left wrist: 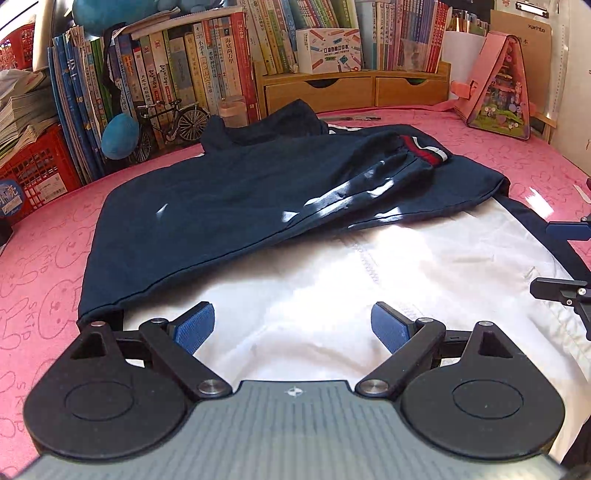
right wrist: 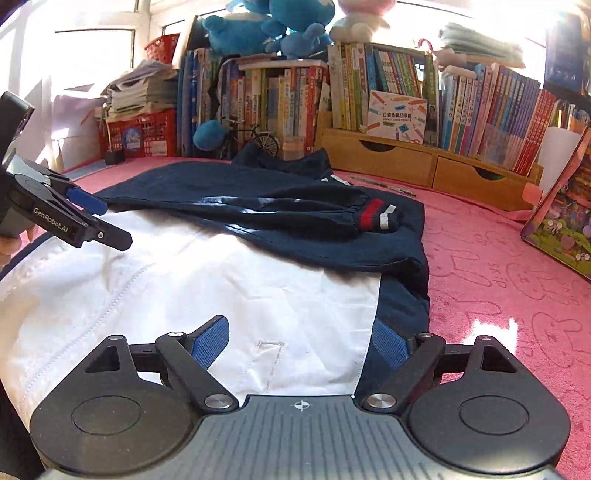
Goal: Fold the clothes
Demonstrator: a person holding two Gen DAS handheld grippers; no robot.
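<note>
A navy and white jacket [left wrist: 229, 206] lies spread on the pink table cover [left wrist: 48, 258]. Its navy sleeve with a red and white striped cuff [left wrist: 424, 147] is folded across the body. My left gripper [left wrist: 293, 325] is open just above the white panel [left wrist: 332, 280] near the hem, holding nothing. My right gripper [right wrist: 301, 341] is also open, over the white panel [right wrist: 184, 280] and its navy side stripe [right wrist: 399, 306]. The striped cuff [right wrist: 376, 218] lies ahead of it. Each gripper shows at the other view's edge: the right gripper [left wrist: 565, 258] and the left gripper [right wrist: 99, 219].
Rows of books [left wrist: 192, 74] and a wooden drawer unit [left wrist: 354, 88] line the back of the table. A model bicycle [left wrist: 170, 122], red crates [left wrist: 33, 166], blue plush toys [right wrist: 266, 26] and a pink bag [left wrist: 498, 85] stand around the jacket.
</note>
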